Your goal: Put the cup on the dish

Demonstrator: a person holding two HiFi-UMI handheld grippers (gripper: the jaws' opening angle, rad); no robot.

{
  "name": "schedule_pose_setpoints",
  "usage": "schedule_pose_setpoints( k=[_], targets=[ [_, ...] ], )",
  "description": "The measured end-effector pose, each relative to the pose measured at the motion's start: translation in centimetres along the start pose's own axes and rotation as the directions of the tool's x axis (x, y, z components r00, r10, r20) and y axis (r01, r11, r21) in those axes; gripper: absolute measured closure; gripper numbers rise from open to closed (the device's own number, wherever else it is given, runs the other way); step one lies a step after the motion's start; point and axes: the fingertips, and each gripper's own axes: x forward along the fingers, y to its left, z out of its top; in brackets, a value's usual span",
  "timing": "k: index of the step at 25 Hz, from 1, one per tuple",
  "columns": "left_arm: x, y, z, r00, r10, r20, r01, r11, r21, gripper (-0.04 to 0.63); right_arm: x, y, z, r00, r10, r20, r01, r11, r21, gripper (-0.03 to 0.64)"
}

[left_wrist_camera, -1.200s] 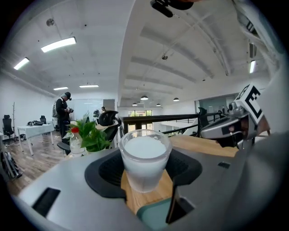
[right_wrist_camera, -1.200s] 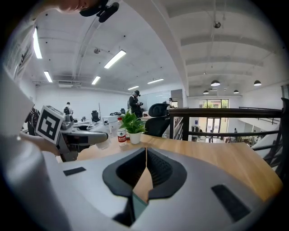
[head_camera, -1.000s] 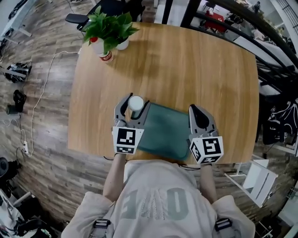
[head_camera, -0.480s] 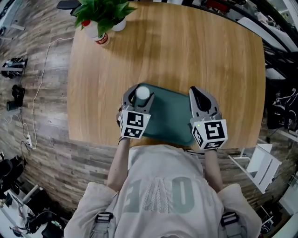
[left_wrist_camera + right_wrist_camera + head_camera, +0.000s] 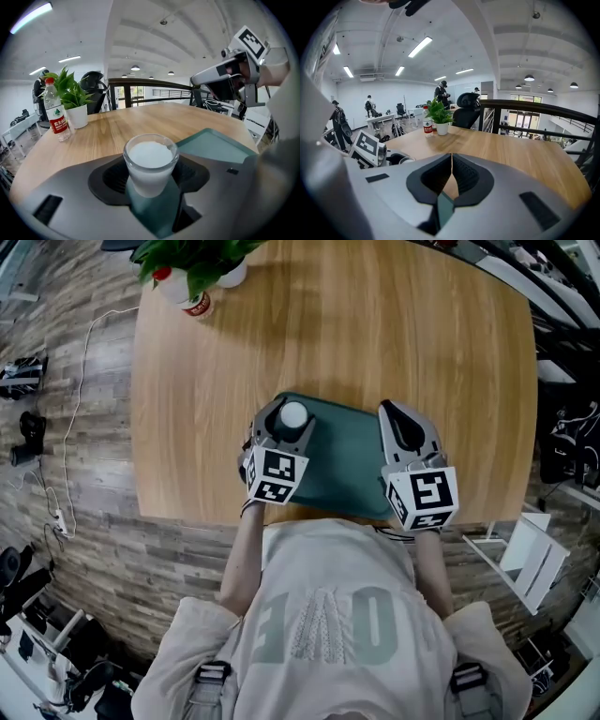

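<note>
A small frosted white cup (image 5: 150, 161) sits between the jaws of my left gripper (image 5: 288, 415), which is shut on it. The cup (image 5: 293, 414) is upright over the near-left corner of the dark green rectangular dish (image 5: 342, 470). Whether its base touches the dish I cannot tell. Green surface shows below the cup, and the dish (image 5: 213, 146) spreads off to the right. My right gripper (image 5: 400, 418) is shut with nothing in it, over the dish's right edge. Its jaws meet in a thin line (image 5: 451, 164), and a strip of dish (image 5: 443, 209) shows beneath.
The dish lies near the front edge of a round wooden table (image 5: 422, 343). At the far left stand a potted plant (image 5: 192, 257) and a red-labelled bottle (image 5: 194, 304). A railing (image 5: 534, 117) runs behind the table, with floor cables on the left (image 5: 80, 381).
My left gripper has carried the cup rightward from beside the dish's left edge to over its near-left corner. The right gripper has stayed shut at the dish's right side.
</note>
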Motion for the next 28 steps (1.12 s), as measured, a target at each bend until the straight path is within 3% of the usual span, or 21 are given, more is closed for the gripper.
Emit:
schedule_pose_setpoints(
  k=[9,12,14,17,23,26,28],
  targets=[
    [0.8,-0.5,-0.5,1.000,-0.025,-0.010,0.024,1.000,-0.016,0.330,-0.1,0.6,-0.2,1.000,0.011,0.006,-0.011,1.000,0.020,0.597],
    [1.2,-1.4,-0.8,0.995,-0.094,-0.028,0.095,0.995,0.026,0.259,-0.1,0.8,-0.3,1.000,0.015,0.002,-0.015,1.000,0.021,0.597],
    [1.0,-1.5,-0.6,0.992,-0.124,-0.011,0.124,0.992,-0.011,0.239,-0.1,0.9,-0.4,1.000,0.016,-0.001,-0.016,1.000,0.020,0.597],
    [0.1,-0.9,0.2,0.993,-0.110,0.038,0.112,0.991,-0.075,0.238,-0.2,1.1,-0.3,1.000,0.020,0.003,-0.020,1.000,0.022,0.597],
    [-2.8,1.0,3.7,0.982,-0.037,0.183,0.055,0.994,-0.093,0.238,-0.3,1.3,0.5,0.999,0.028,0.030,-0.028,0.999,0.020,0.596],
    [-5.3,2.3,7.1,0.959,0.000,0.282,0.035,0.992,-0.120,0.238,-0.2,1.7,1.3,0.998,0.037,0.060,-0.038,0.999,0.021,0.597],
    [-7.2,3.2,10.1,0.928,0.003,0.373,0.065,0.983,-0.170,0.238,0.1,1.8,1.8,0.996,0.041,0.085,-0.043,0.999,0.026,0.597]
  ],
)
